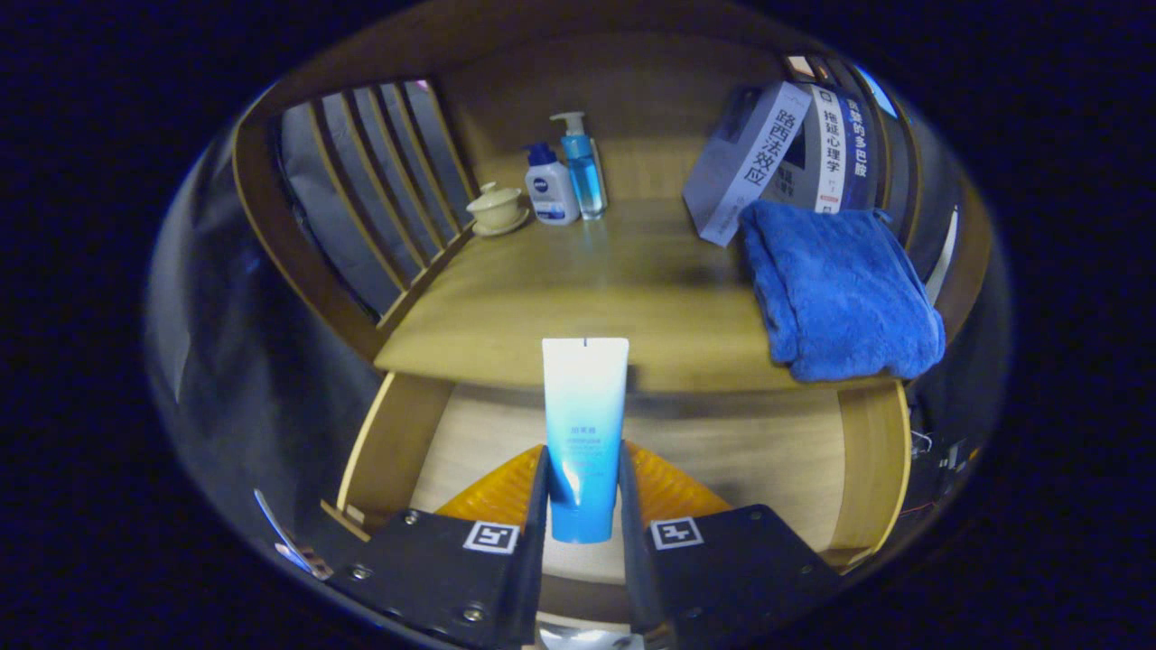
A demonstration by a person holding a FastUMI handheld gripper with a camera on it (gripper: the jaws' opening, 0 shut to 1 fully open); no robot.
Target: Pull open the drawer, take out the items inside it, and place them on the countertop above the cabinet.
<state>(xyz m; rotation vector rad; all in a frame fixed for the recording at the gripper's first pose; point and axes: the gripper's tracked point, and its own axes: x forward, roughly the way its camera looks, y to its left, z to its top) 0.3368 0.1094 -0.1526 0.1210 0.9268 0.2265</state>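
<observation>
The gripper [584, 506] has its jaws pinching a white-to-blue squeeze tube [584, 433], held upright above the open drawer [867, 451]. This looks like the carrying step; next the tube needs moving toward twelve o'clock onto the desk [578, 298], on bare wood between the pump bottles [567, 176] at eleven and the blue towel [840, 289] at two.

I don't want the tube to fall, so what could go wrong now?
The tool pinches only the lower part of the tube, so its tall top might tip or slip out while it hangs above the open drawer. The countertop edge is just beyond the tube, so lifting too low could bump it. The blue towel hangs over that edge, so setting the tube down there might leave it wobbly.
</observation>
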